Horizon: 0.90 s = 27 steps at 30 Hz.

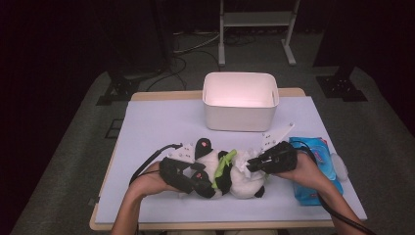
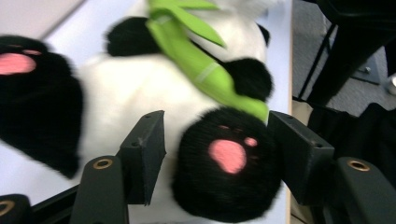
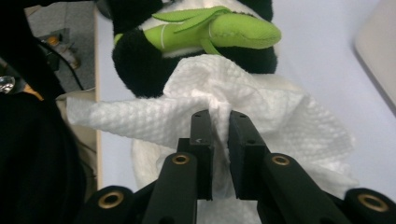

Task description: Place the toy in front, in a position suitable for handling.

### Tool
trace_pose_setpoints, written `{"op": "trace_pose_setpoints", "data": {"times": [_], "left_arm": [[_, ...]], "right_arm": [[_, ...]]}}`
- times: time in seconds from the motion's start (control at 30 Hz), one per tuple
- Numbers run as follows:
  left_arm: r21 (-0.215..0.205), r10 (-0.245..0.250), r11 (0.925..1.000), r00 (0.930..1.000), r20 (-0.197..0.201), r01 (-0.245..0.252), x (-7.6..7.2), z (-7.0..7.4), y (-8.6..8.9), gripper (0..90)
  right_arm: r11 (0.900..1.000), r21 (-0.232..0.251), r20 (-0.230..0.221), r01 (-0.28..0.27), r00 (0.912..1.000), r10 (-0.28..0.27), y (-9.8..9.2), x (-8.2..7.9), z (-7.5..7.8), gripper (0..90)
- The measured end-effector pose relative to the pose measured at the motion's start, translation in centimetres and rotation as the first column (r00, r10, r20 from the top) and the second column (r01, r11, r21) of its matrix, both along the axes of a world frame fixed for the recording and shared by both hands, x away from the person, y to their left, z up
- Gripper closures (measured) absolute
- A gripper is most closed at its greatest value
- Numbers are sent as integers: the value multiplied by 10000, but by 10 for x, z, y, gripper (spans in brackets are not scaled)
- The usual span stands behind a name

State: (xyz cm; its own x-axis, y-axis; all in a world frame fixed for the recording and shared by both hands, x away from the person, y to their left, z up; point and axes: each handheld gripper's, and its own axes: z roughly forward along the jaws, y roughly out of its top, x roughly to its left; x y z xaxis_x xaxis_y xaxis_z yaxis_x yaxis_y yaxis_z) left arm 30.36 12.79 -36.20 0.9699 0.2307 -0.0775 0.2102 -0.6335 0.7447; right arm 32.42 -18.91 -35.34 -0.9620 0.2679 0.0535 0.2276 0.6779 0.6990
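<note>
Panda: a black-and-white plush panda [image 1: 225,171] lies on its side on my lavender table mat [image 1: 156,127], near the front edge, between my two hands.
Bamboo: a green felt bamboo sprig [image 1: 224,164] crosses its middle; in my right gripper view it sits just above the wipe.
Left gripper: my left gripper [image 2: 217,158] comes in from the panda's left end. Its jaws stand spread around a black foot with a pink paw print [image 2: 227,155]. The right pad looks to be against the fur; the left pad stands just off the foot, beside the white belly. I can't say it grips.
Right gripper: my right gripper [image 3: 220,126] is nearly pressed together, pinching a bunched white wipe [image 3: 261,116] between its pads.
Wipe to panda: the wipe drapes over the panda's white body, just below the bamboo and the black fur, touching the plush.
Bin: a white bin [image 1: 241,100] stands behind the panda, apart from it, toward the far side of the mat.
Pack: a blue pack of wipes [image 1: 315,169] lies under my right forearm, just right of the panda.
</note>
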Motion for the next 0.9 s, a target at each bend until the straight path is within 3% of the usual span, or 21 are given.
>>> {"op": "trace_pose_setpoints", "data": {"times": [0.27, 0.57, 0.8, 0.87, 0.9], "left_arm": [[-75, 235, 9997, 9992, 319, -232, 6, 8, 8, 297], [-366, 225, 9991, 9990, 374, -211, 9, 15, 16, 286], [-1147, 668, 9916, 9962, 552, -601, 12, 29, 30, 291], [-980, 806, 9923, 9954, 514, -753, 15, 25, 29, 291], [-441, 1044, 9938, 9933, 501, -1022, 19, 17, 25, 292]], "right_arm": [[9987, -212, 100, -466, 9989, 468, 16, -3, 4, 815], [9991, -37, -241, -413, 9989, 412, 8, -3, -2, 815], [9985, -55, -308, -540, 9981, 538, 8, -6, -4, 816], [9984, -49, -276, -564, 9980, 563, 8, -6, -4, 817], [9983, -53, -252, -574, 9980, 573, 8, -7, -4, 817]]}}
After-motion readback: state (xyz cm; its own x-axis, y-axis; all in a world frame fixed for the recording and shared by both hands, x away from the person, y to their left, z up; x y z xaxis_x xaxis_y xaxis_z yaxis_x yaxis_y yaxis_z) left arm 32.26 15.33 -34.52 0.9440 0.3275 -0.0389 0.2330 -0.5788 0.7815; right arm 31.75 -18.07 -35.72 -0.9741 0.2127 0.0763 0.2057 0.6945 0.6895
